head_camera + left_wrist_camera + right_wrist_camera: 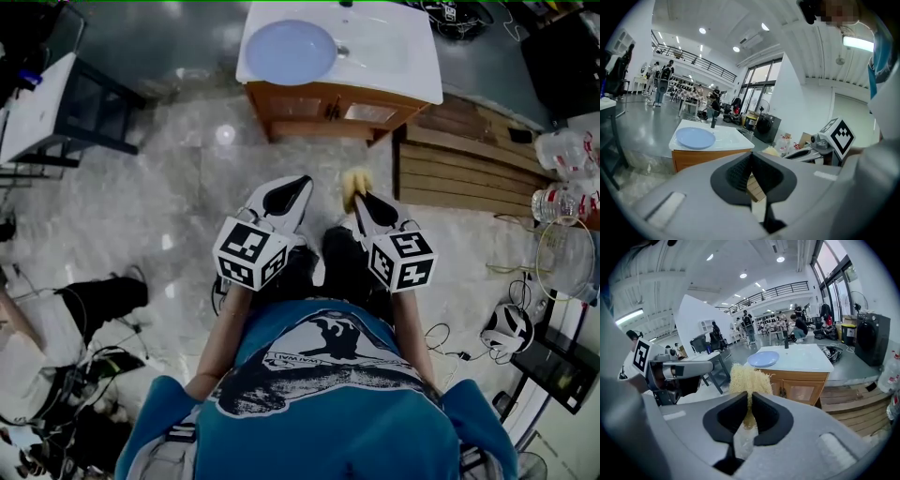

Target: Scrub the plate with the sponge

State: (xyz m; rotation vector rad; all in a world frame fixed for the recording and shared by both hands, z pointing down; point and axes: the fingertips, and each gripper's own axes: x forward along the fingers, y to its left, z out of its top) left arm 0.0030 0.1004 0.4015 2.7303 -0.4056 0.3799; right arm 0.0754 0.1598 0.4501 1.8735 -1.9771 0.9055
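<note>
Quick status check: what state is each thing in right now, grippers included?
left gripper: shut, nothing between its jaws.
right gripper: shut on the sponge.
sponge: clamped, held in the air, well short of the plate.
plate: lying flat on the vanity top, untouched.
cabinet doors: closed.

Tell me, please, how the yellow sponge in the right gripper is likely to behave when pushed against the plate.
The sponge looks like a loose fibrous tangle, so it is probably light and squashy. It narrows where the right gripper pinches it, suggesting it would flatten against the plate. Its rough fibres probably grip rather than slip.
</note>
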